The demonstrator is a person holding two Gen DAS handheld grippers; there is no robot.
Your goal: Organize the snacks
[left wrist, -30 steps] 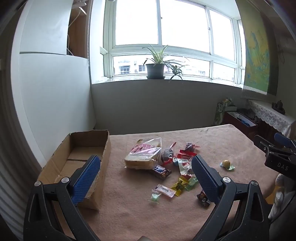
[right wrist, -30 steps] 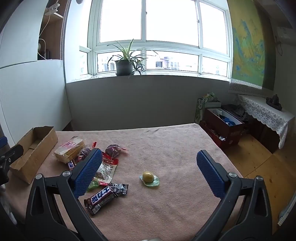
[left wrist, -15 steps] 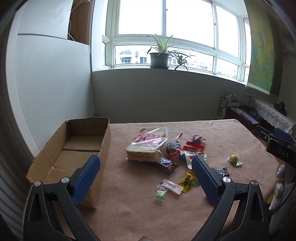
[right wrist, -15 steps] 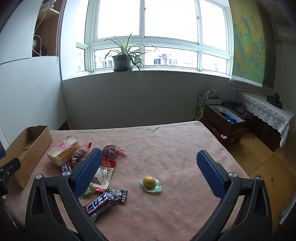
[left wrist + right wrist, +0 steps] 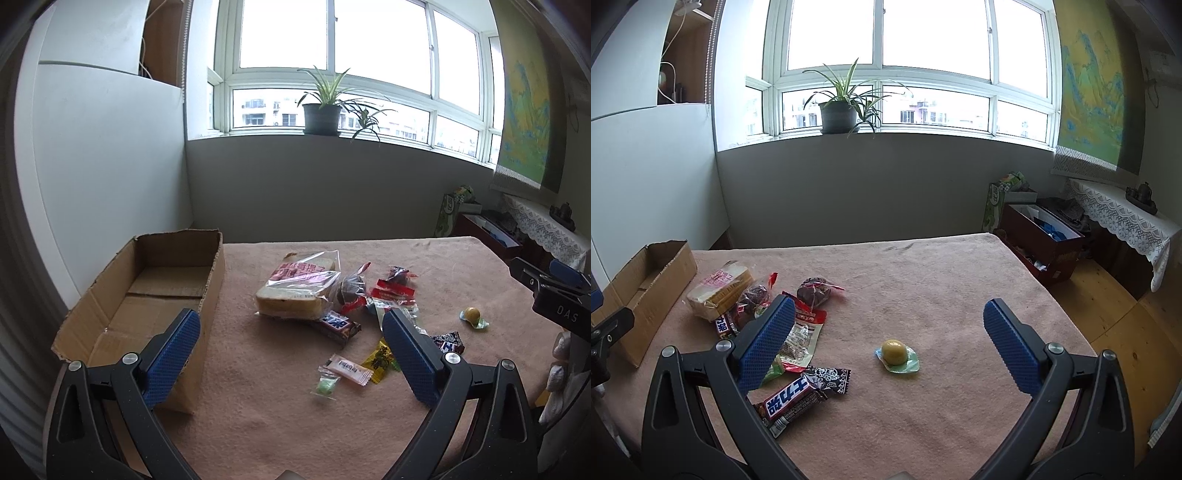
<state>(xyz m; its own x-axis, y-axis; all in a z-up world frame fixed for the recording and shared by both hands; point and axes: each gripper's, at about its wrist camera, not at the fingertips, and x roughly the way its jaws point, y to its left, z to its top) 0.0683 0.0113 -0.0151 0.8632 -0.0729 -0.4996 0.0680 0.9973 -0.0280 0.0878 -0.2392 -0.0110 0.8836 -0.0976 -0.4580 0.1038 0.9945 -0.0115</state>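
Both grippers, left gripper (image 5: 291, 350) and right gripper (image 5: 888, 336), are hovering wide, gripping nothing.
Right should probably be centring on the yellow jelly cup (image 5: 897, 353) at lower centre.

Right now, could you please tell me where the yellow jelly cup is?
The yellow jelly cup lies alone on the pink tablecloth, right of the snack pile, its nearest neighbour the Snickers bar to its left.

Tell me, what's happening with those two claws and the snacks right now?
Left gripper open, empty. Right gripper open, empty. Snacks loose on table, cardboard box empty. Nothing blocking.
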